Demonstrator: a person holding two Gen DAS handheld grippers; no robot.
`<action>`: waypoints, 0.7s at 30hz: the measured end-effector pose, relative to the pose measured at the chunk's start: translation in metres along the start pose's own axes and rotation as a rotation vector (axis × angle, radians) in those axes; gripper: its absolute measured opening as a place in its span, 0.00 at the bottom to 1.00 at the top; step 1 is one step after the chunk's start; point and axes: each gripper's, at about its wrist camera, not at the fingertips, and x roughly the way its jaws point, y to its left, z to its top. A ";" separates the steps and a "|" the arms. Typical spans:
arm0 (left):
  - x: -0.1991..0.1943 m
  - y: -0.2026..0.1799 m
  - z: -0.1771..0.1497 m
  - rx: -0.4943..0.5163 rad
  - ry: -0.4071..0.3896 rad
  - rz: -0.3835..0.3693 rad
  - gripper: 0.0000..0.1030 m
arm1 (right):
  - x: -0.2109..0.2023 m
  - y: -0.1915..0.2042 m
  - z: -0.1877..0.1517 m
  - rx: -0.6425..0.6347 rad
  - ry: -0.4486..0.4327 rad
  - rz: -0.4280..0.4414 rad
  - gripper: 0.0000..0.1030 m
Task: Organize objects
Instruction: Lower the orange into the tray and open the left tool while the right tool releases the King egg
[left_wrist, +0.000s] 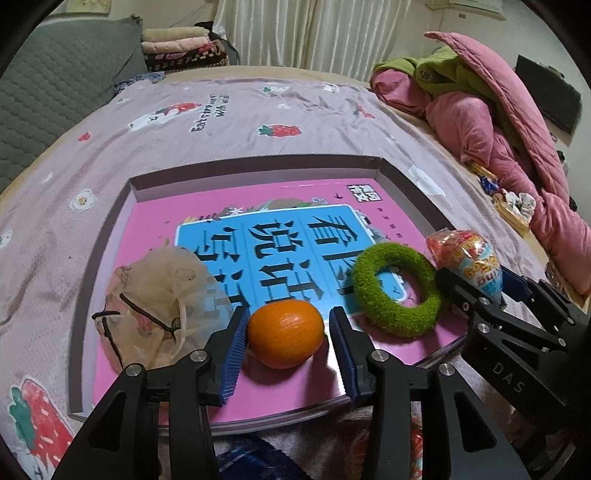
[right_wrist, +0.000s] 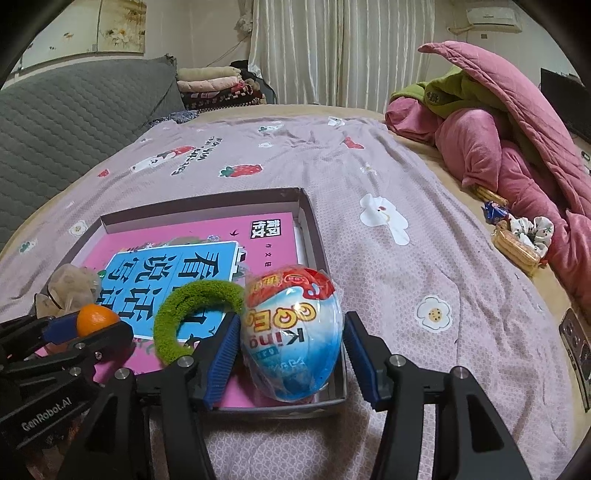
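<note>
A shallow cardboard box (left_wrist: 258, 168) lies on the bed with a pink book (left_wrist: 155, 221) in it. On the book an orange (left_wrist: 284, 334) rests between the pads of my left gripper (left_wrist: 288, 317); the right pad stands slightly clear of it, so the gripper is open. A fuzzy green ring (left_wrist: 384, 314) and a beige mesh pouch (left_wrist: 159, 302) lie beside the orange. In the box's near right corner a wrapped toy egg (right_wrist: 291, 332) sits between the pads of my right gripper (right_wrist: 291, 325), with a small gap at the right pad.
The box sits on a mauve strawberry-print bedspread (right_wrist: 406, 184). Pink and green quilts (right_wrist: 498, 140) are heaped at the right, with snack packets and a scrunchie (right_wrist: 521, 240) below them. A grey padded cushion (right_wrist: 74, 110) and folded blankets (right_wrist: 214, 85) stand at the back left.
</note>
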 end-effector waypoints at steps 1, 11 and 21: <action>0.000 0.001 0.000 -0.003 0.000 0.001 0.46 | 0.000 0.000 0.000 0.001 0.000 -0.001 0.56; -0.005 0.003 -0.001 -0.006 -0.009 -0.011 0.53 | -0.003 0.000 0.000 0.000 -0.010 -0.013 0.62; -0.012 0.002 -0.002 0.000 -0.023 -0.019 0.59 | -0.008 0.000 0.001 0.000 -0.024 -0.012 0.64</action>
